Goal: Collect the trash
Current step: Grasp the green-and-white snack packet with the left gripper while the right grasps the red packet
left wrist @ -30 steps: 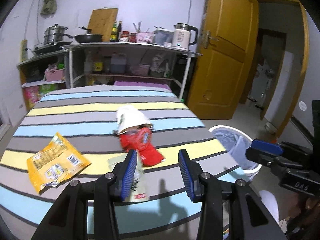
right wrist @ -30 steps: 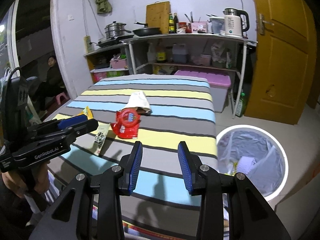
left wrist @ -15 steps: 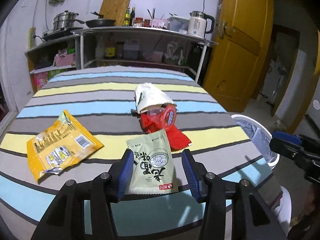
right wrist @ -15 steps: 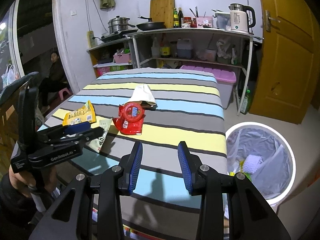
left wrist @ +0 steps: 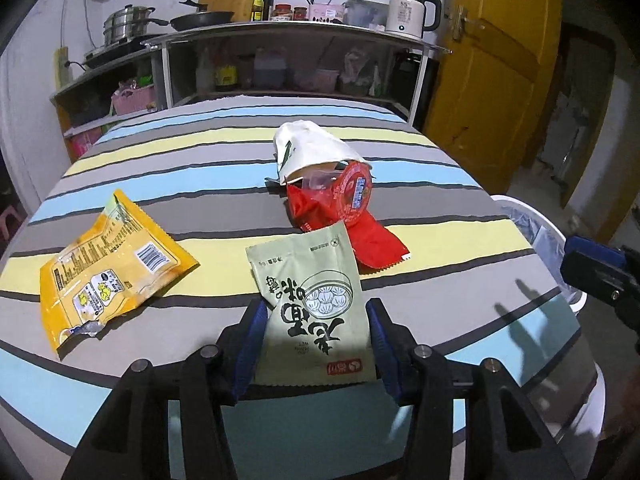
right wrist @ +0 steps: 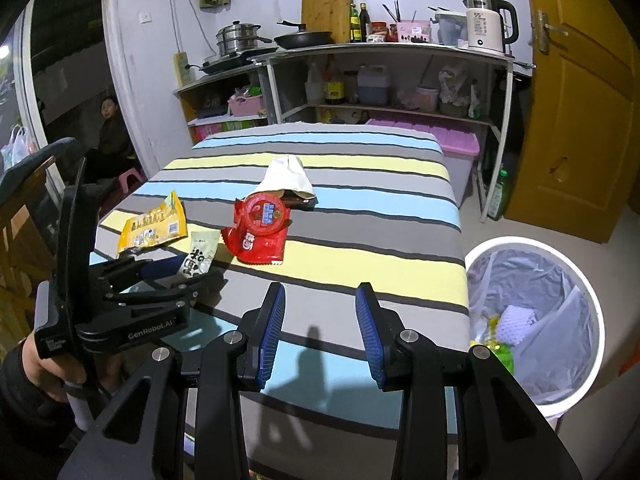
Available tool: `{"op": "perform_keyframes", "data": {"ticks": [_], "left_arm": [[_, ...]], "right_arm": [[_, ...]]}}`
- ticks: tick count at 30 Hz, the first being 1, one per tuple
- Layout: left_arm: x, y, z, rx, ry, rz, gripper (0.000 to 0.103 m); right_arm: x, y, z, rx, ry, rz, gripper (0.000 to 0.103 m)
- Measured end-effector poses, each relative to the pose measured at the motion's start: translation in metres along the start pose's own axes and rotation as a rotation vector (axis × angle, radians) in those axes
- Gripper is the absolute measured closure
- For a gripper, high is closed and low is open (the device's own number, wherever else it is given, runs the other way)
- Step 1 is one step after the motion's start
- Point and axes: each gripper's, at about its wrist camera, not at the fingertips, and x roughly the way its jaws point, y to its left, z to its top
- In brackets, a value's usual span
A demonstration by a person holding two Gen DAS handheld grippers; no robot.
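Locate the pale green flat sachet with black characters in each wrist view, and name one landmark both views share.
Left wrist: the pale green flat sachet lies bottom centre, its near end between the left gripper's open fingers.
Right wrist: the sachet is left of centre, small, just ahead of the left gripper.
Shared landmark: the red crumpled wrapper just beyond the sachet.

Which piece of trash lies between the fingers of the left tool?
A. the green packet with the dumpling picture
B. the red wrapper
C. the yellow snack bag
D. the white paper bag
A: the green packet lies flat on the striped table with the left tool astride it, one blue finger on each side; the other three lie farther off.
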Motion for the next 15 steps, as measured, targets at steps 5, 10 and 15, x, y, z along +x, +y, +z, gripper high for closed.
{"op": "perform_keyframes", "data": {"ticks": [5, 10, 15], "left_arm": [[-0.004, 0.002, 0.0, -0.006, -0.015, -0.001, 0.066], [-0.01, 0.003, -0.001, 0.012, -0.037, 0.005, 0.085], [-0.013, 0.006, -0.003, 0.009, -0.042, -0.016, 0.086]], "right_arm": [[0.0, 0.001, 0.0, -0.001, 0.003, -0.004, 0.065], [0.0, 0.003, 0.001, -0.006, 0.004, -0.004, 0.065], [0.001, 0.01, 0.003, -0.024, 0.006, 0.001, 0.065]]}}
